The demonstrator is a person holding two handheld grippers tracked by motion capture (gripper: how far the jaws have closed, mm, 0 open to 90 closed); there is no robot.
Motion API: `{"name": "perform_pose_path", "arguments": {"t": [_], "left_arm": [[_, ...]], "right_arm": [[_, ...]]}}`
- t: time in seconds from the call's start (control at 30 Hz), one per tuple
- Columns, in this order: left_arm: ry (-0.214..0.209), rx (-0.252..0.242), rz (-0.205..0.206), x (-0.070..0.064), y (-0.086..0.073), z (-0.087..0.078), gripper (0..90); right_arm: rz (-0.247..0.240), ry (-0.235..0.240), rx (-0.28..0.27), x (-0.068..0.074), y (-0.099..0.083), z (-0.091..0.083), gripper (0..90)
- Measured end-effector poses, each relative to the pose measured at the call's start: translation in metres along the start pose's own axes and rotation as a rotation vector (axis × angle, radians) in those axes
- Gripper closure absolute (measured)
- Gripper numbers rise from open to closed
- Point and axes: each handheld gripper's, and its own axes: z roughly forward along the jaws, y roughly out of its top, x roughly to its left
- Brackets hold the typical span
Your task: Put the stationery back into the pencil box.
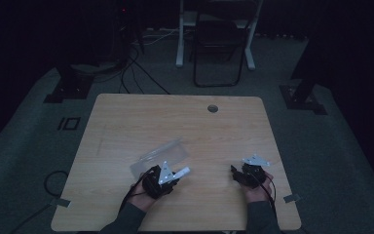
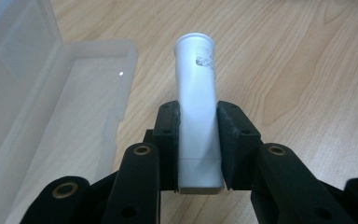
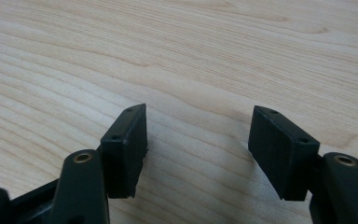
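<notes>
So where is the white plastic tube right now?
The white plastic tube is clamped between the jaws of the left gripper, at the table's near left in the high view, just right of the open clear plastic case.

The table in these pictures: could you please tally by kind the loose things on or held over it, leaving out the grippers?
White tube, clamped in the left gripper: 1
Clear plastic box, lying open: 1
Total: 2
The right gripper is open over the bare wooden table and holds nothing.
</notes>
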Motion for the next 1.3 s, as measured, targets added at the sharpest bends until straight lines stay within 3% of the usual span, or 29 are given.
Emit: {"name": "perform_pose_path", "arguments": {"t": [0.23,0.8,1.3], "left_arm": [[0.005,-0.036,0.015,0.0,0.005,-0.008,70.9],[0.03,-0.067,0.039,0.002,0.013,-0.021,71.0],[0.052,-0.108,0.057,0.011,0.022,-0.031,71.0]], "right_arm": [[-0.001,-0.002,-0.001,0.0,0.0,0.0,37.2],[-0.005,0.004,0.0,0.001,0.0,0.0,37.2],[-0.007,0.008,0.001,0.002,0.0,0.0,37.1]]}}
